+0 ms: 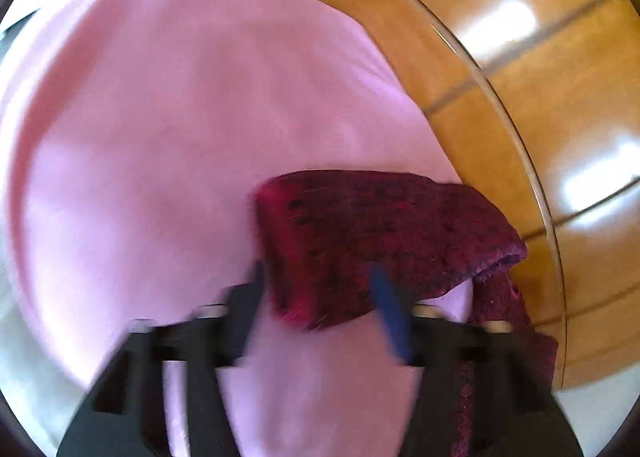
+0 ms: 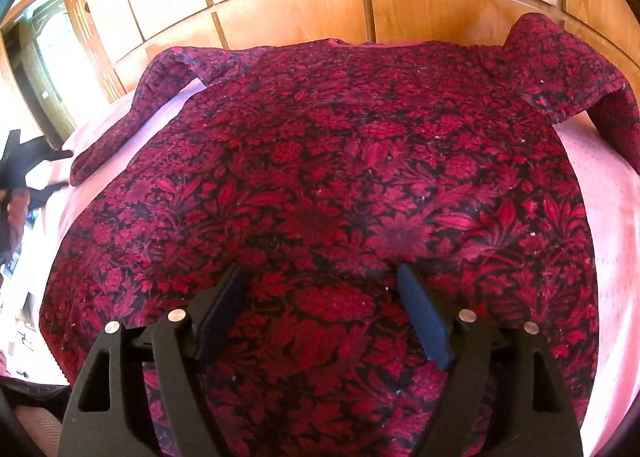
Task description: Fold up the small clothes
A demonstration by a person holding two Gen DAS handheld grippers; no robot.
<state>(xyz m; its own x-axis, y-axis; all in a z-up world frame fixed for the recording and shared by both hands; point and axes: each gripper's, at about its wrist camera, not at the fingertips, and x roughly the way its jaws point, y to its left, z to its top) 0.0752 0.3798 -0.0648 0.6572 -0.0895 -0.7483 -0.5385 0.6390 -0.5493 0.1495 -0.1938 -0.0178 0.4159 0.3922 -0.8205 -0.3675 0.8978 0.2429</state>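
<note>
**Red flowered top spread on the pink sheet, both claws open**

The right claw (image 2: 322,277) hangs just above the red flowered top (image 2: 320,177), its two fingers spread apart with nothing between them but the cloth below. The top lies flat and face-down-wide ahead of that claw on a pink sheet (image 2: 600,185), the collar at the far side by the wooden wall panels (image 2: 292,13). One sleeve (image 2: 132,113) runs out ahead and to the left; the other sleeve (image 2: 560,69) is doubled over ahead and to the right.

The left claw (image 1: 316,277) is blurred, its fingers apart. A sleeve end (image 1: 384,237) sits just ahead of it, touching or nearly touching the blue-padded finger (image 1: 390,317). I cannot tell whether it grips.
</note>
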